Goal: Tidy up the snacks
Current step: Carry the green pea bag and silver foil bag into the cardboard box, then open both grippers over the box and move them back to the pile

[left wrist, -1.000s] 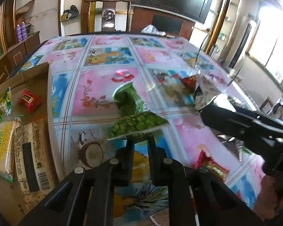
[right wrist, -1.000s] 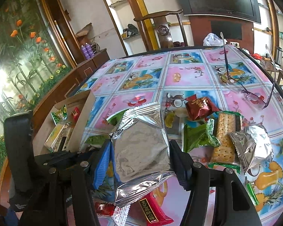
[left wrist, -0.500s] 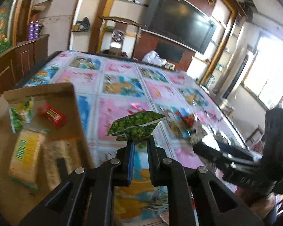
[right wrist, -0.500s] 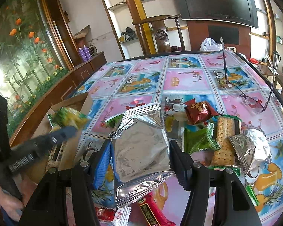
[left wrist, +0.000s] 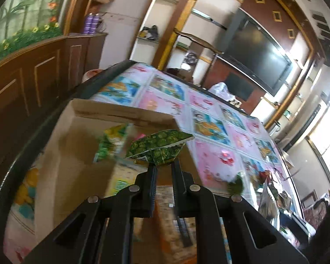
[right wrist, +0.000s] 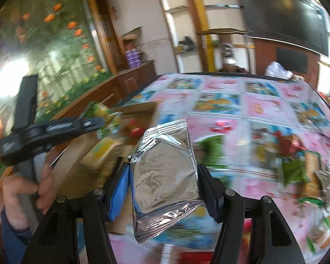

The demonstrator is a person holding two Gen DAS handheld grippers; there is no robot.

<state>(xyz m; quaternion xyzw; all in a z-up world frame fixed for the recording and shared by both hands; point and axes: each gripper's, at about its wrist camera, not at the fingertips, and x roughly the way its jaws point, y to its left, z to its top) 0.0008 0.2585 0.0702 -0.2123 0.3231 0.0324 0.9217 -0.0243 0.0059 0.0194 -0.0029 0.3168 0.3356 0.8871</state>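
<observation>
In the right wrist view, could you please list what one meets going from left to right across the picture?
Hand holding the left gripper → cardboard box → silver packet clamped in the right gripper → red packet on the table → cracker packet.

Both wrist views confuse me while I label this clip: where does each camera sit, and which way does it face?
Left wrist: on the left gripper, looking down its fingers at the green packet over the cardboard box.
Right wrist: on the right gripper, facing the silver packet; a hand shows.
Shared: the box, the table.
</observation>
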